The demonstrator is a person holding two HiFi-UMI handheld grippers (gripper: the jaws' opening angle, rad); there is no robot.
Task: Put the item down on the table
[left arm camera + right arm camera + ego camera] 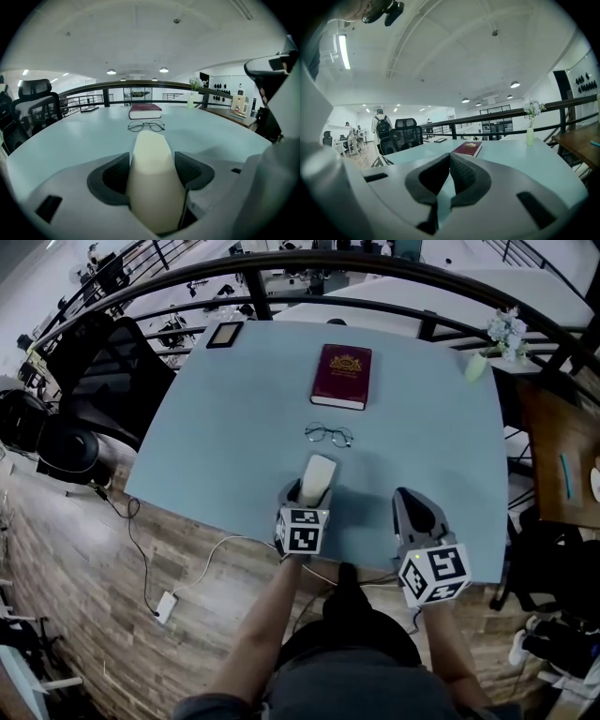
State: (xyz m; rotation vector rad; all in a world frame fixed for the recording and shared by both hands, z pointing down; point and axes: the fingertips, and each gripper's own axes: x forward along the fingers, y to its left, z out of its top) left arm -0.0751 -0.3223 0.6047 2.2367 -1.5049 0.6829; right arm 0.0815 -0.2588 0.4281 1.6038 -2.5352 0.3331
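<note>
My left gripper is shut on a cream-white oblong case that sticks out forward between its dark pads, just above the near edge of the pale blue table. Round-rimmed glasses lie on the table just beyond the case. My right gripper hovers to the right over the near edge, jaws shut with nothing between them.
A dark red book lies mid-table beyond the glasses. A black tablet sits at the far left corner, a small vase with flowers at the far right. A black railing runs behind; an office chair stands left.
</note>
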